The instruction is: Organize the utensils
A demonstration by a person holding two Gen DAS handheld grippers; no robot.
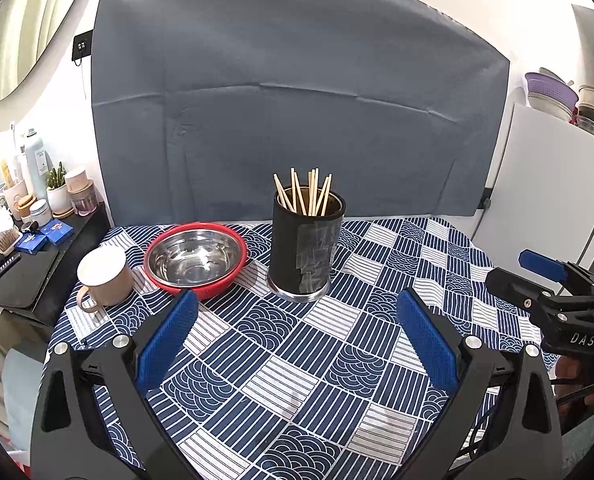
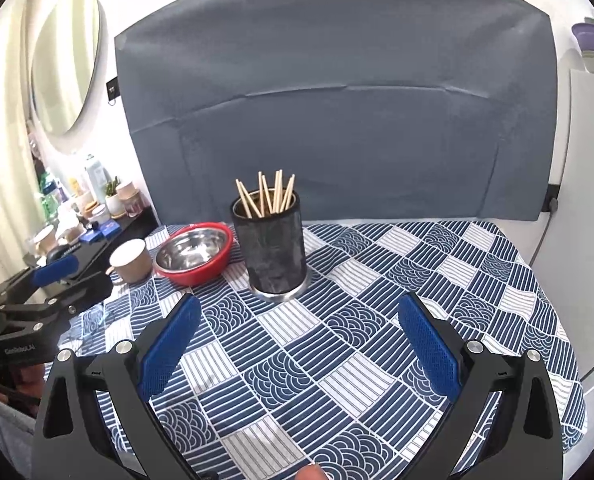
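On the table (image 1: 337, 360), chopsticks (image 1: 305, 192) stand in a holder (image 1: 305, 252) at frame centre; bowl (image 1: 195, 256) just left, mug (image 1: 103, 276) farther left.

Pale wooden chopsticks (image 1: 305, 192) — matt; shiny steel bowl (image 1: 195, 256) in glossy red plastic strainer (image 1: 217, 286); blue-white patterned cloth (image 1: 297, 360) — soft.

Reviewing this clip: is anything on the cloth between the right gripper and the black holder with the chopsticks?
Nothing visible. The right gripper is open and empty, and only bare tablecloth lies between it and the black holder of chopsticks. The red bowl and mug sit off to the holder's left.
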